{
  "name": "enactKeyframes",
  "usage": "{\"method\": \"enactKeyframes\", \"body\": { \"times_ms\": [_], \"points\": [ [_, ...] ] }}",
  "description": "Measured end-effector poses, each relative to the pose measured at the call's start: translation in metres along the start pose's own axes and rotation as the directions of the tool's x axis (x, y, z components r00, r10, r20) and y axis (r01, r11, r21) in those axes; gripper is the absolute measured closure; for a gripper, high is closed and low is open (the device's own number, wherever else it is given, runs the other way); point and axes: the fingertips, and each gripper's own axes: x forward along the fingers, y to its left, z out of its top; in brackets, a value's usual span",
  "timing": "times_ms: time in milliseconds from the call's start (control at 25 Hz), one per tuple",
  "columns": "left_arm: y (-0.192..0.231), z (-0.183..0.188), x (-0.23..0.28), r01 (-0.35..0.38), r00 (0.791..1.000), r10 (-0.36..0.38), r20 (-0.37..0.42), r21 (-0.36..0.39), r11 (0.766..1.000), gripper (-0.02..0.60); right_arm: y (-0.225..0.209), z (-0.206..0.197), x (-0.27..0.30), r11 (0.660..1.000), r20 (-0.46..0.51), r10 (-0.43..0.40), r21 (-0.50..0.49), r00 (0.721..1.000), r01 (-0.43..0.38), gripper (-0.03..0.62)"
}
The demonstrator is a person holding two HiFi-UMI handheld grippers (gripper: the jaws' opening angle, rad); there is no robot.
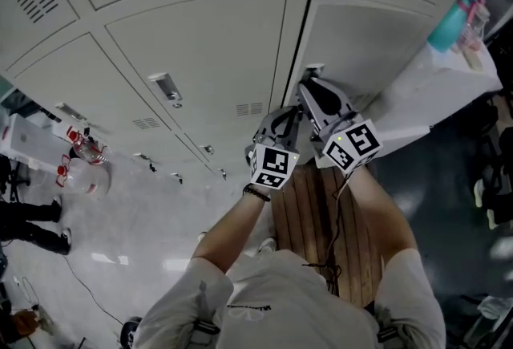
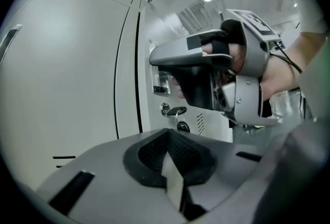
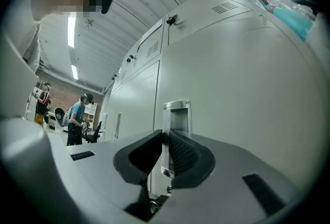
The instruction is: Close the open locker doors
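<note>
Jaws of right gripper [image 3: 165, 140] pinch the locker door handle [image 3: 177, 114]; left gripper [image 2: 167, 147] closed on nothing

White shirt [image 1: 272, 295], black wristband [image 1: 256, 193]

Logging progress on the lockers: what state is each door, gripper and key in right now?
Gripped locker door: ajar, not yet shut.
Neighbouring door: closed.
Right gripper: jaws closed on the ajar door's edge, by its handle.
Left gripper: jaws shut, nothing between them.
Key: in its lock.
</note>
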Motion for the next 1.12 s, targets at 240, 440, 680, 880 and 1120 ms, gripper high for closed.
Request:
{"method": "enactKeyframes", "body": {
  "times_ms": [240,440,680,880,1120],
  "points": [
    [0.012,-0.005,0.015,-0.019,1.0,0.019,-0.018,0.01,1.0,0.577,-0.012,-0.003,0.015,0.999,-0.012,-0.038,0.003,0.999,0.038,0.548],
    [0.016,-0.006,0.019,-0.018,1.0,0.019,-0.02,0.015,1.0,0.578,-0.014,-0.004,0.019,0.998,0.002,-0.055,-0.013,0.998,0.055,0.548],
    [0.017,-0.006,0.02,-0.021,1.0,0.021,-0.02,-0.011,1.0,0.578,-0.017,-0.003,0.013,0.99,0.009,-0.141,-0.027,0.99,0.141,0.55],
    [0.016,-0.006,0.019,0.002,1.0,-0.002,-0.003,-0.015,1.0,0.578,0.0,-0.001,-0.035,0.974,0.019,-0.223,-0.025,0.975,0.224,0.585],
    [0.029,-0.003,-0.05,0.031,0.999,-0.03,0.026,-0.018,0.999,0.577,0.036,0.005,-0.089,0.955,0.001,-0.297,0.021,0.955,0.297,0.585]
  ]
}}
